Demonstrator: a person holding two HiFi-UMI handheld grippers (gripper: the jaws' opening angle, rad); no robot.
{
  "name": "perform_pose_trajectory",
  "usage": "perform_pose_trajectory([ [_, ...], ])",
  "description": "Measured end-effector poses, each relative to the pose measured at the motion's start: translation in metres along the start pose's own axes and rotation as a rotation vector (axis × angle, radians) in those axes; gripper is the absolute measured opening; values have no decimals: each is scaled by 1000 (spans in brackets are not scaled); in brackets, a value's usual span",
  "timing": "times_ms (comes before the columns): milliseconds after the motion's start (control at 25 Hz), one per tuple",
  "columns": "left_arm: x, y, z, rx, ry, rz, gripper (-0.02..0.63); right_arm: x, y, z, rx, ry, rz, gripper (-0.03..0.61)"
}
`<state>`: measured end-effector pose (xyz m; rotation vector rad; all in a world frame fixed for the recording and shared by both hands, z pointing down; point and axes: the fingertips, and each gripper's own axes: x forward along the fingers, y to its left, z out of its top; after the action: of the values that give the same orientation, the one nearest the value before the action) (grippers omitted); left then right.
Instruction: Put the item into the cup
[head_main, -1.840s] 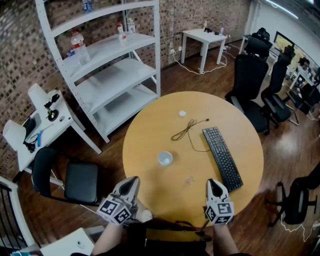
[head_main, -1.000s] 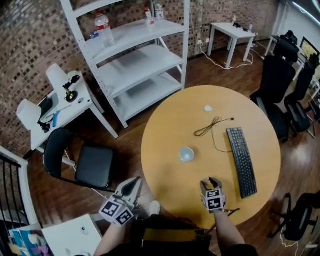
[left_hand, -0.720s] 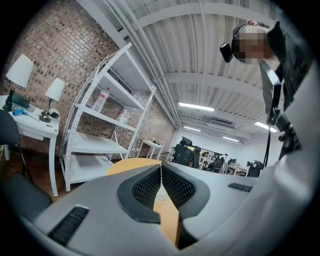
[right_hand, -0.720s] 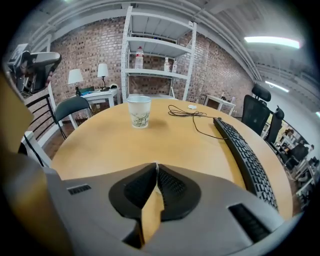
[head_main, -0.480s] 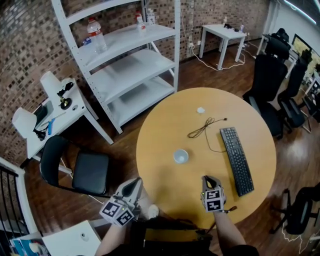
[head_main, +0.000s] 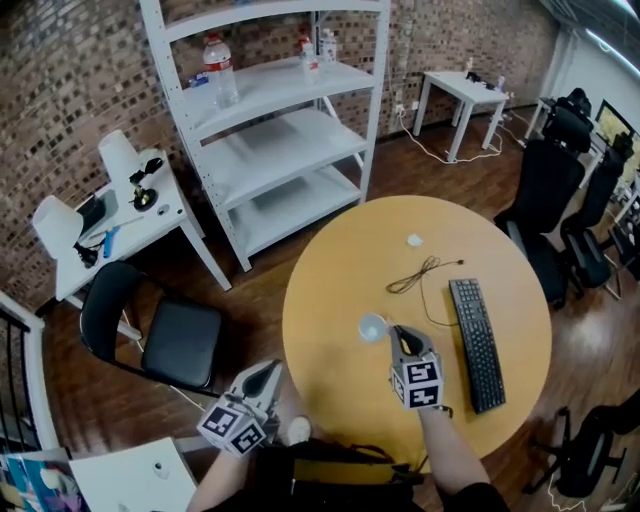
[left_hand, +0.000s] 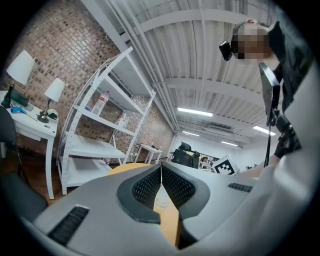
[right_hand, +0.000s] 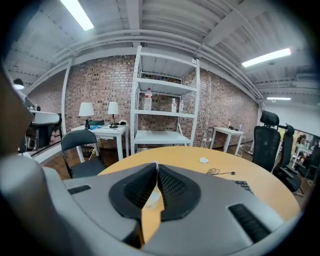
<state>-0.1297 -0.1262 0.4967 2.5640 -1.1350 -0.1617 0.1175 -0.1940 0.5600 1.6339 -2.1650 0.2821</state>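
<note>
A small white cup stands upright near the middle of the round wooden table. My right gripper hangs just right of the cup, its tips almost at the rim. Its jaws are shut, and in the right gripper view a thin pale sliver of the item shows pinched at the tips. The cup shows blurred through the gap below them. My left gripper is held low beyond the table's left front edge. In its own view the jaws are shut and hold nothing.
A black keyboard lies on the table's right side, a coiled cable and a small white object beyond the cup. A white shelf unit, a black chair and a side table with lamps stand left; office chairs stand right.
My right gripper has moved, still shut, from near the table's front edge up to the cup's right side. The left gripper has stayed where it was.
</note>
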Motion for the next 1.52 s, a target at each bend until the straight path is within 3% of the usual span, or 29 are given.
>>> perform_pose_trajectory([
  [320, -36, 39, 10, -16, -39, 138, 2, 47, 12, -6, 60, 73, 50, 19],
  [480, -39, 48, 3, -37, -25, 138, 2, 55, 15, -13, 65, 81, 53, 98],
  [600, -35, 49, 3, -25, -25, 132, 2, 55, 15, -16, 77, 71, 55, 98],
  [840, -19, 41, 8, -10, -10, 81, 2, 21, 3, -1, 132, -10, 8, 98],
  [1200, 17, 6, 6, 24, 5, -50, 2, -101, -70, 9, 318, -289, -112, 96],
  [1280, 25, -6, 4, 36, 10, -79, 2, -126, -81, 6, 321, -360, -123, 64],
  [1520, 40, -34, -14, 23, 48, -159, 2, -185, -103, -11, 360, -414, -238, 9],
])
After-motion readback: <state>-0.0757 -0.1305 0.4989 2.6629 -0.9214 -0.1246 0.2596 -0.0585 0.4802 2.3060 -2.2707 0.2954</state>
